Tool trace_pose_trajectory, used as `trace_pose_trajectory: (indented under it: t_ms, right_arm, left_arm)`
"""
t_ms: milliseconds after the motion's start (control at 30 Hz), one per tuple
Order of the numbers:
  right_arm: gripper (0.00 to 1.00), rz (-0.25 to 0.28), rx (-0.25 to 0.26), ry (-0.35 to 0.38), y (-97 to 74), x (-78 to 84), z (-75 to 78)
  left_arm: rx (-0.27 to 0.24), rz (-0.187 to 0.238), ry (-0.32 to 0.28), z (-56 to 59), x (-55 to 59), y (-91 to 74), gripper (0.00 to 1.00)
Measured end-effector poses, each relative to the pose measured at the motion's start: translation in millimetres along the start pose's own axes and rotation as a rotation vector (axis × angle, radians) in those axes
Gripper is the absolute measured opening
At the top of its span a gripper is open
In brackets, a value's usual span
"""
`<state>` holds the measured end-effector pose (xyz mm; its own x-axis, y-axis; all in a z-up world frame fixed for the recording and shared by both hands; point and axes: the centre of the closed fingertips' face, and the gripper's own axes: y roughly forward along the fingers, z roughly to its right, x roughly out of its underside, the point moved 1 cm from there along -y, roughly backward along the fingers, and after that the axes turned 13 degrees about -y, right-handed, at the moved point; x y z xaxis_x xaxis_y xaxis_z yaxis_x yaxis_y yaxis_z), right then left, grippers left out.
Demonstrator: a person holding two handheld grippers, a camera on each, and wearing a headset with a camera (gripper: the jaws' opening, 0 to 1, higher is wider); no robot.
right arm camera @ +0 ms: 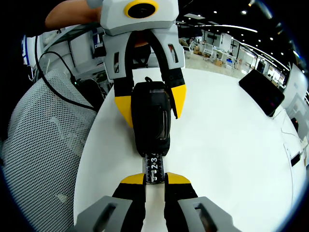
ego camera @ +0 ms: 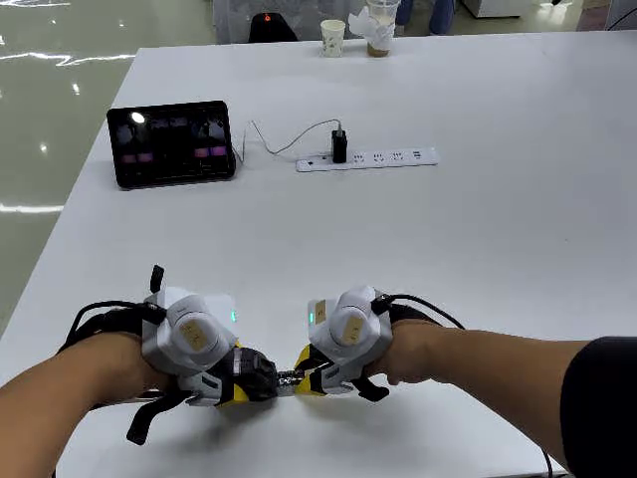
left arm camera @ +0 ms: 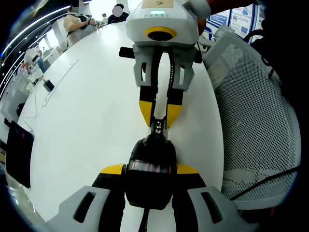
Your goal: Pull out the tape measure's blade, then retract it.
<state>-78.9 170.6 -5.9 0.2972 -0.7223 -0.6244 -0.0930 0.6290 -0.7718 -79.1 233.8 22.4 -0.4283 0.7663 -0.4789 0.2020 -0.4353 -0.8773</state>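
Note:
The black tape measure case (ego camera: 261,375) lies low over the white table (ego camera: 418,259), near its front edge. My left gripper (ego camera: 236,388) is shut on the case (left arm camera: 149,166), its yellow tips on either side. A short length of the blade (right arm camera: 153,168), with printed numbers, comes out of the case (right arm camera: 151,118). My right gripper (right arm camera: 154,180) is shut on that blade (left arm camera: 159,126) close to the case mouth. In the head view the right gripper (ego camera: 307,378) faces the left one, a few centimetres apart.
A dark tablet (ego camera: 171,142) stands at the back left. A white power strip (ego camera: 368,158) with a black plug and cable lies at the table's middle back. Paper cups (ego camera: 333,38) stand at the far edge. A white mesh chair (left arm camera: 251,106) is beside the table.

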Motion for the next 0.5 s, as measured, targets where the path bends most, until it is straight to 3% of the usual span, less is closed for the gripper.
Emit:
trace_pose_trajectory:
  t_ms: [500]
  right_arm:
    - [0.11, -0.009, -0.007, 0.018, -9.1, 12.0, -2.2]
  left_arm:
    - [-0.001, 0.001, -0.001, 0.7, -0.3, 0.1, 0.31]
